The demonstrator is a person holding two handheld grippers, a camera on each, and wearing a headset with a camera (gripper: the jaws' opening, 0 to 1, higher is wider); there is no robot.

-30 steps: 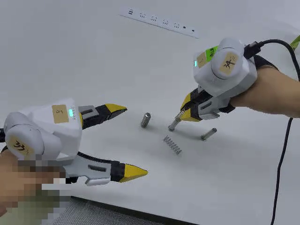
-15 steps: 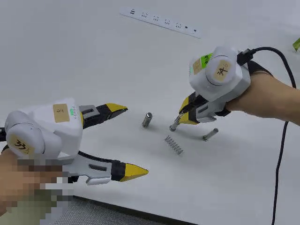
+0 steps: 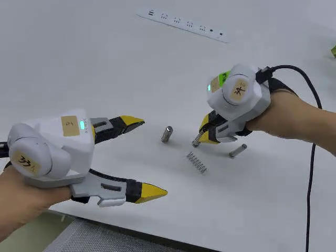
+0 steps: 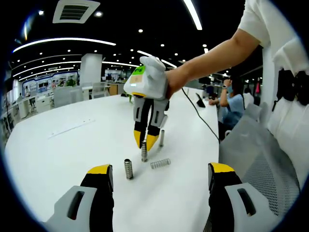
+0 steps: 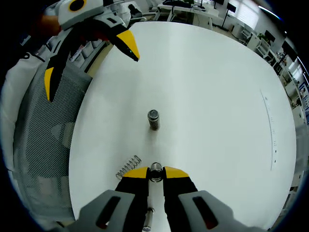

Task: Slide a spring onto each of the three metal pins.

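Note:
My right gripper [image 3: 208,137] is shut on a spring [image 3: 198,137] that stands over an upright pin, low near the white table. From the right gripper view the spring [image 5: 155,170] shows end-on between the yellow tips. To its left stands a second pin with a spring [image 3: 167,134] on it, also seen in the other views [image 5: 153,119] [image 4: 128,169]. A loose spring [image 3: 196,162] lies on the table in front. A bare pin [image 3: 238,151] lies to the right. At the near left, my left gripper [image 3: 146,158] is held open and holds nothing.
A white power strip [image 3: 184,23] lies at the far side of the table [image 3: 105,68]. A black cable [image 3: 314,157] runs from the right gripper down the right side. The table's front edge [image 3: 157,239] is close, with a grey mesh chair [image 3: 79,241] below it.
My right gripper has sunk lower over the upright pin with the spring in it. The left gripper has stayed open in place. The head camera shifted slightly.

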